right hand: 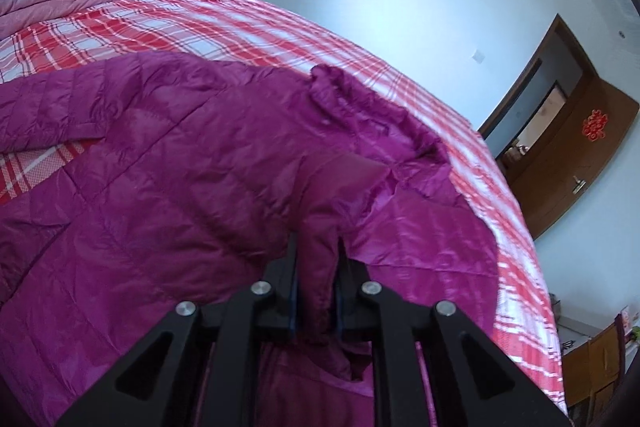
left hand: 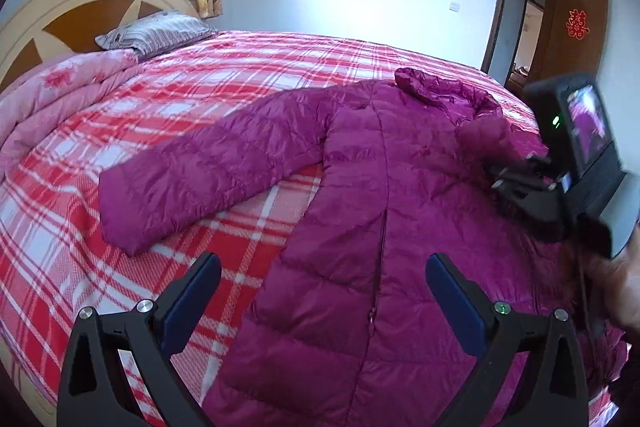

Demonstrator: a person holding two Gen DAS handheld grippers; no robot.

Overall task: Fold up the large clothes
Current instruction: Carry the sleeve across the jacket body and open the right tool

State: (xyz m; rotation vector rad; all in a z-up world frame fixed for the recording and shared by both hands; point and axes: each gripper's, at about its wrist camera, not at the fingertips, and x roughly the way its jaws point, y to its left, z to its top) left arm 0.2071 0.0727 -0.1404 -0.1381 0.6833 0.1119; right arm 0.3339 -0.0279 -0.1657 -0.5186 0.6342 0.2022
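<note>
One magenta down coat [left hand: 384, 187] lies spread face up on the bed [left hand: 168, 147], its zipper running down the middle. The coat's hem is at the near edge of the bed and its hood [left hand: 436, 91] points toward the far edge, by the wall with the door. One sleeve [left hand: 208, 167] stretches out flat across the plaid sheet toward the headboard [left hand: 52, 23] end. The other sleeve [right hand: 320, 227] is lifted off the sheet and folded in over the coat's chest.

Two grippers are in view. The left gripper [left hand: 320, 291] hovers above the lower front of the coat with its two blue-padded fingers [left hand: 196, 291] spread wide and nothing between them. The right gripper [right hand: 316, 279] has its jaws narrow, with a bunched fold of that second sleeve between the pads; the pads seem to press on the cloth, though the fabric is blurred there. From the left camera the right gripper [left hand: 516, 183] shows at the coat's far side, carrying one small camera with a lit screen, with part of a hand [left hand: 624, 287] at the picture's edge.

At the headboard end lie one striped pillow [left hand: 160, 31] and one folded pink floral quilt [left hand: 52, 99]. One brown door [right hand: 576, 163] stands open, with one red paper ornament [right hand: 595, 127] on it.
</note>
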